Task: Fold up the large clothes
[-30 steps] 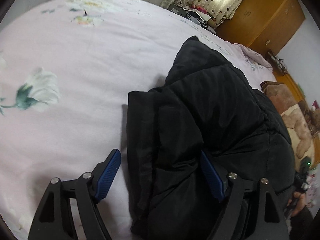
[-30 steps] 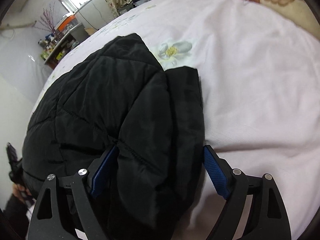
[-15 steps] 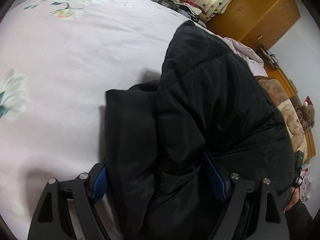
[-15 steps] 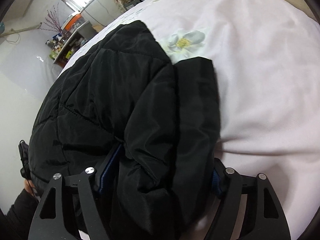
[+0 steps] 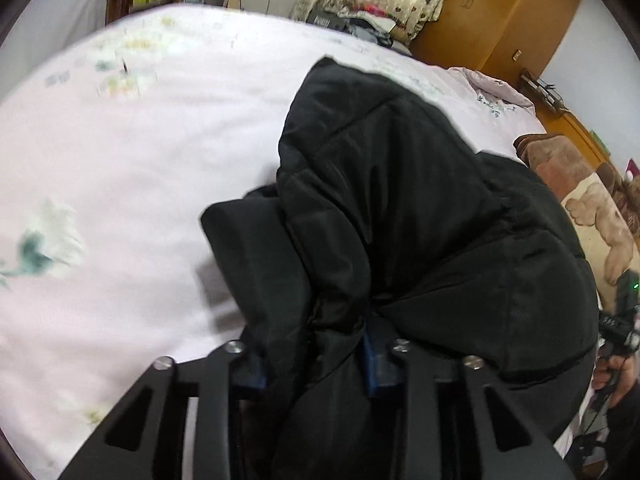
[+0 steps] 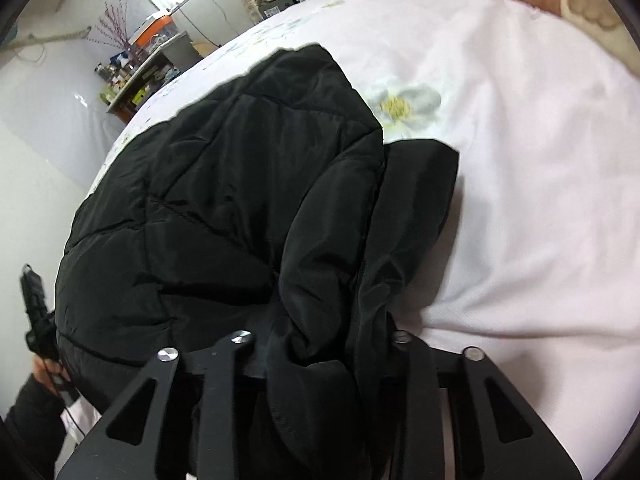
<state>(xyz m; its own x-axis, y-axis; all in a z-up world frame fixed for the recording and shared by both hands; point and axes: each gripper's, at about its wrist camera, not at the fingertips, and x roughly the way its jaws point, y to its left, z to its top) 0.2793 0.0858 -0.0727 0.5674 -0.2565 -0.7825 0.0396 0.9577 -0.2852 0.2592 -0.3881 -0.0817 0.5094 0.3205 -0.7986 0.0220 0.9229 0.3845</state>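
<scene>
A black padded jacket [image 5: 420,216] lies bunched on a pale pink bed sheet [image 5: 120,160]. My left gripper [image 5: 316,364] is shut on a fold at the jacket's near left edge; the blue pads press into the fabric. In the right wrist view the same jacket [image 6: 224,184] fills the left and middle. My right gripper [image 6: 320,344] is shut on a fold at its near right edge; the cloth hides the pads. Both held edges are raised off the sheet.
The sheet [image 6: 520,160] has printed flowers. A brown patterned blanket [image 5: 592,208] lies at the right side of the bed. A wooden wardrobe [image 5: 500,12], curtains and a cluttered shelf [image 6: 136,76] stand beyond the bed.
Both grippers moved onto the jacket's near edge and went from open to shut on it. The gripped edges have lifted and the fabric has bunched up.
</scene>
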